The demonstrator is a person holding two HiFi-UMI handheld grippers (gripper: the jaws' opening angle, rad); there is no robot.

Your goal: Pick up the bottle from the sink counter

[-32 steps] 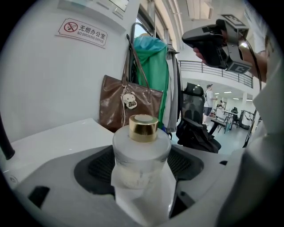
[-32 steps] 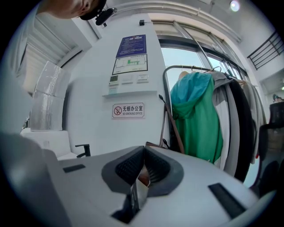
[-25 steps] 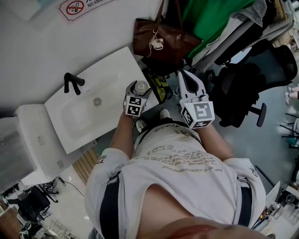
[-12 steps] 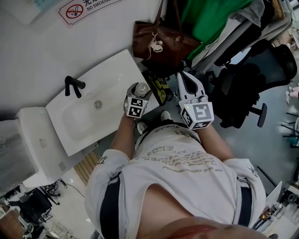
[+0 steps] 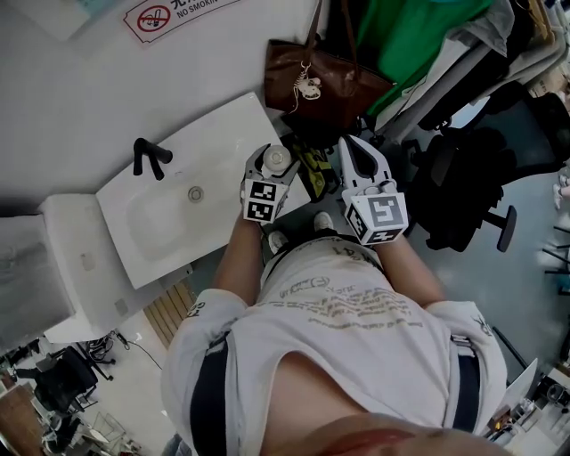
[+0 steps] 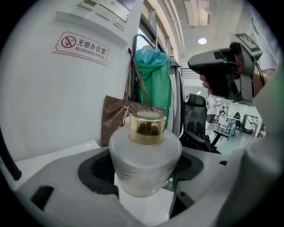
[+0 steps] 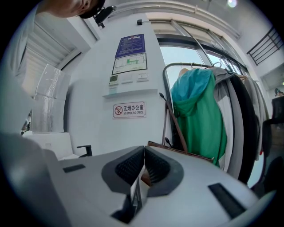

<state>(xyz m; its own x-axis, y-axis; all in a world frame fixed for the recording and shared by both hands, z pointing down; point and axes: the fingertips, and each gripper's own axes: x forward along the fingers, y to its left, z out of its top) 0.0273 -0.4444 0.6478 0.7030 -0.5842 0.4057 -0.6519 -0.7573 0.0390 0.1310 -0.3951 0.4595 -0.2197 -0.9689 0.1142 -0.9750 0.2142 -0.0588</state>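
Head view: the bottle is right at the near right corner of the white sink counter, and the left gripper is clamped around it. Can't tell from here if it's off the surface yet. The right gripper hangs off past the counter's right edge, not involved. The black faucet is way over at the back left edge. There's a brown bag on the wall behind and a red no-smoking sign up top.

Left gripper view: the jaw pads sit on both sides of the bottle's fat round body. It looks like frosted glass with a shiny gold cap. My guess is it's a bit heavy for its size, hard, smooth enough to slip and definitely breakable, so grabbing the wide body below the shoulder seems right. I wouldn't take it by the cap. I can't see any label on the bottle. The sign reads "NO SMOKING OFFICE" under Chinese characters.

Right gripper view: jaws pressed together with nothing in them. Same sign shows here, with a blue poster above it, print too small to read. A green hooded jacket hangs on a rack.
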